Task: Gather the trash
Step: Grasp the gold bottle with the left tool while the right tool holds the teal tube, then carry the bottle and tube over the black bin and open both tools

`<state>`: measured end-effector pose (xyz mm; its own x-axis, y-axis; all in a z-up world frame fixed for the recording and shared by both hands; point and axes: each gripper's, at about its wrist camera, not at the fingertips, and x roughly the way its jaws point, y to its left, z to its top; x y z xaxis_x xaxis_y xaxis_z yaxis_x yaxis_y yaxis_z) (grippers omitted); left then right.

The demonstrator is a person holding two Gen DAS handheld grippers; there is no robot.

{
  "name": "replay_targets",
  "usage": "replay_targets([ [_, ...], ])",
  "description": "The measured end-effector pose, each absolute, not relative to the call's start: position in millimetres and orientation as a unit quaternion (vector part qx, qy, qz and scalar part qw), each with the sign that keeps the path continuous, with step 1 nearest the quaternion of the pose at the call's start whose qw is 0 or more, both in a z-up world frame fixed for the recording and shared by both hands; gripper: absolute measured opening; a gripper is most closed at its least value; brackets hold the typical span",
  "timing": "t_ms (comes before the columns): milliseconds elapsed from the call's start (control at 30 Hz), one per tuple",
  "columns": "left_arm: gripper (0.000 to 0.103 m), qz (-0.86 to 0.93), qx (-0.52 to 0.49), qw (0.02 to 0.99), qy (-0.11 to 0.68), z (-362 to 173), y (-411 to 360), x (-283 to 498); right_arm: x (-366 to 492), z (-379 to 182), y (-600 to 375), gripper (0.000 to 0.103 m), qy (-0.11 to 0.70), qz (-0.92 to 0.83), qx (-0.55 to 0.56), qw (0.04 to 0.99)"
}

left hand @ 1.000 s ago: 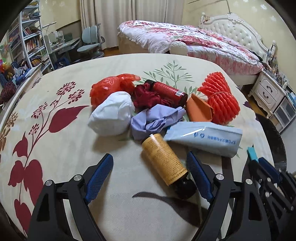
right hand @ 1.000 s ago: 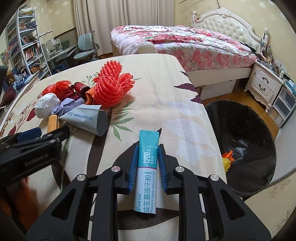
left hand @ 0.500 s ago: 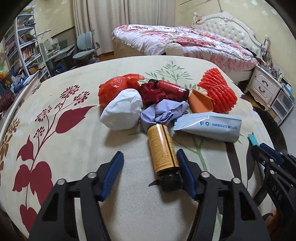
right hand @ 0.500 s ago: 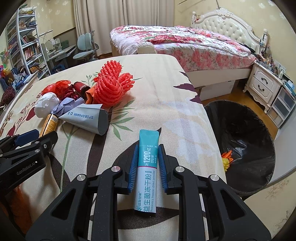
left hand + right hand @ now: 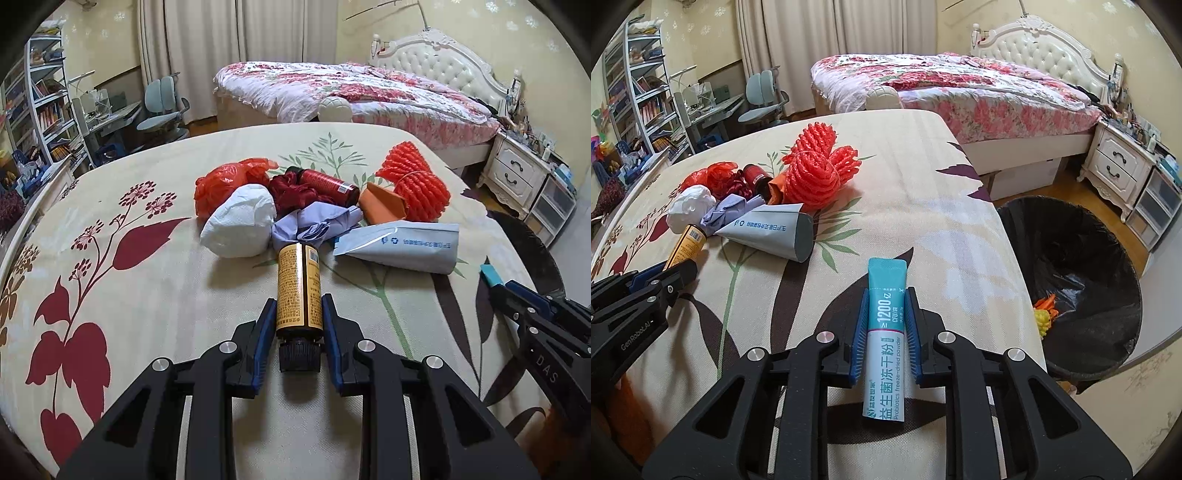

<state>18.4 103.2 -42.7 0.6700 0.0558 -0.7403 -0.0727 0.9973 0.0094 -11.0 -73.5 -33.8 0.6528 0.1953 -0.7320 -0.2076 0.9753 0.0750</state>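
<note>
A yellow-labelled bottle [image 5: 298, 280] with a black cap lies on the floral tablecloth, cap toward me. My left gripper [image 5: 299, 301] is closing its jaws on the bottle, and the blue pads touch both of its sides. My right gripper [image 5: 887, 291] is shut on a teal and white powder sachet [image 5: 885, 354], just above the cloth. Behind the bottle lies a pile: a white paper wad [image 5: 240, 225], a red plastic bag [image 5: 221, 184], lilac paper [image 5: 314, 225], a red bottle [image 5: 328, 186], orange foam nets [image 5: 417, 184] and a grey pouch [image 5: 402, 247].
A black-lined bin [image 5: 1071, 236] stands on the floor off the table's right edge, with orange and yellow scraps at its bottom. Beyond the table [image 5: 110, 258] are a bed [image 5: 351, 92], a nightstand [image 5: 1115, 166], and a desk chair and shelves at the left.
The left jaws went from wide open to closed against the yellow bottle, which now lies straight between the pads. The right gripper and its sachet have not moved.
</note>
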Motion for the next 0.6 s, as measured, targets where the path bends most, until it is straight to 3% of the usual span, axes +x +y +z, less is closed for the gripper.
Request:
replay_targets([
  [600, 0.027, -0.063, 0.013, 0.932, 0.357, -11, 19, 35, -8, -4, -151, 0.019, 0.361, 0.029, 0.027, 0.932],
])
